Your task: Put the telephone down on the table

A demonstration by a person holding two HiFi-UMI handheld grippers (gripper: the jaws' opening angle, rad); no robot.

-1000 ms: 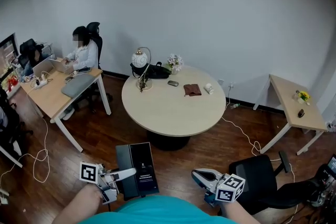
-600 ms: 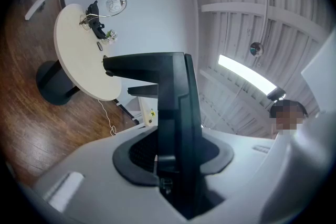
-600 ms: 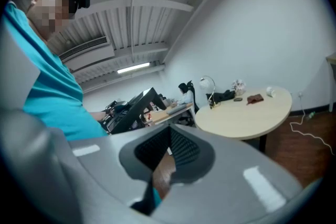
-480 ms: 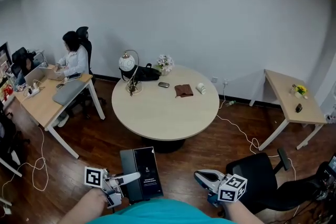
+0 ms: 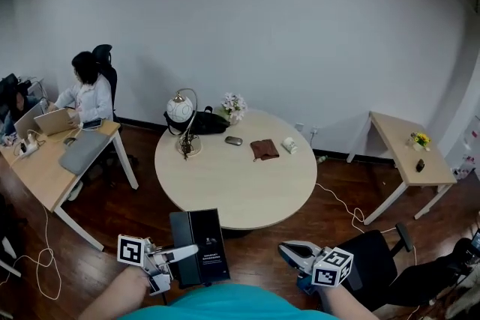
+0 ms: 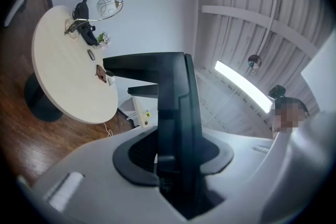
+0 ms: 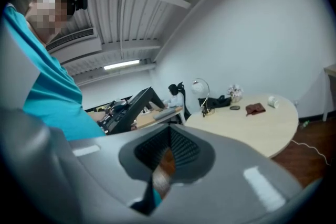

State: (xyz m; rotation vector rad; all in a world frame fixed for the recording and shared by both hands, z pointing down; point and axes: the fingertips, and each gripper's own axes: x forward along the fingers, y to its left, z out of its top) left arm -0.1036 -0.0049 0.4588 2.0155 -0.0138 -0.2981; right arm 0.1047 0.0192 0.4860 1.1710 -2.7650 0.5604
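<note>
Left gripper: fingers clamped on the black telephone, a flat slab held near-left, close to the person's body. It's over the wood floor, just short of the round bench's near edge. Right gripper: fingers together, nothing between them.
</note>
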